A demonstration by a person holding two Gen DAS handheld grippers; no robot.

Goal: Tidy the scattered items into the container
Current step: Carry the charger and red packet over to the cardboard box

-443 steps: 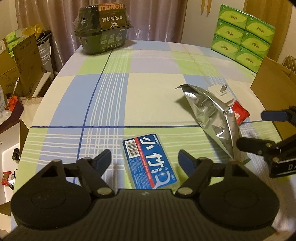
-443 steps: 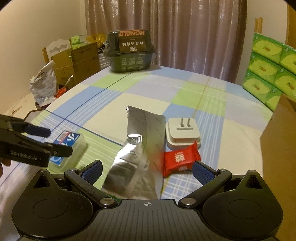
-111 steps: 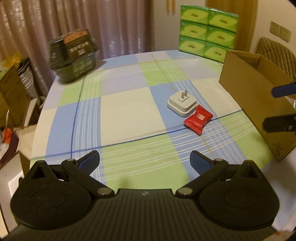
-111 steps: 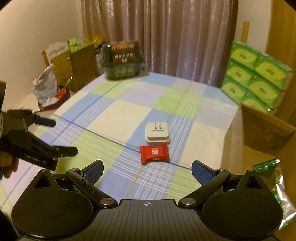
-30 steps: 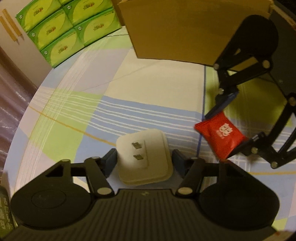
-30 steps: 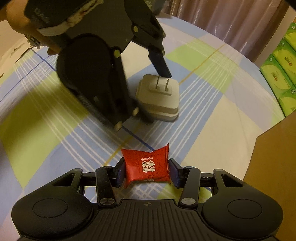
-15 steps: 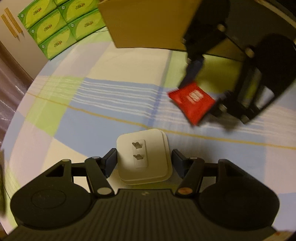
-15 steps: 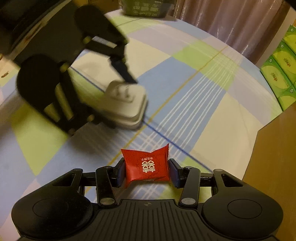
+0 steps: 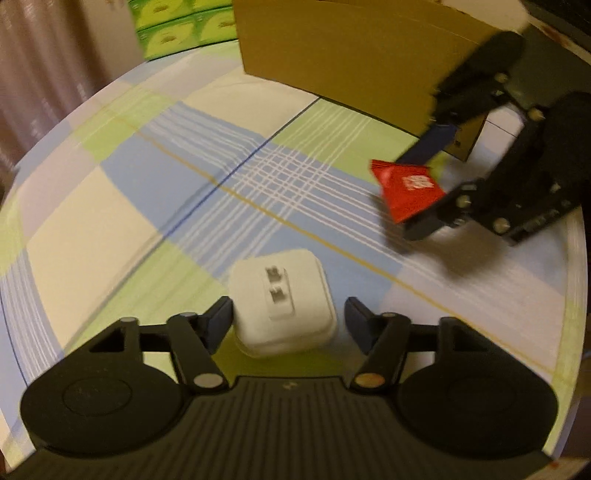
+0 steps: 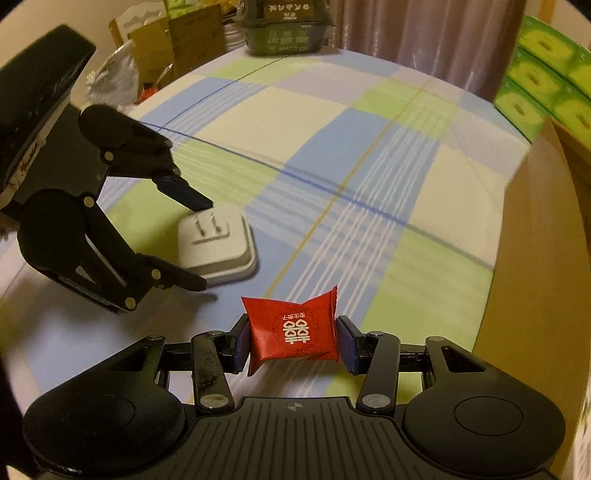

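Left wrist view: the left gripper fills the bottom of the frame, its two blue-padded fingers reaching up toward the centre. Between them sits the white plug adapter, prongs facing the camera. The left pad lies right against the adapter's side, while a narrow gap shows between the adapter and the right pad; the jaws are opening, so the adapter is no longer pinched. Whether it rests on the checked tablecloth or is tipped against one pad cannot be told through the blur.

At the right of this frame, the right gripper reaches in from the edge, clenched on the red candy packet, which sits between its blue pad above and its black finger below. Behind it, across the upper middle and right, stands the brown cardboard box, with green tissue packs at the top left of it.

Right wrist view: the right gripper at the bottom centre grips the red candy packet from both sides, the pads pressing its left and right edges, the packet held off the tablecloth. At the left middle, the left gripper straddles the white plug adapter, one finger at its upper left edge and one at its lower edge. The cardboard box wall runs down the right edge. A dark green food container stands at the top centre.
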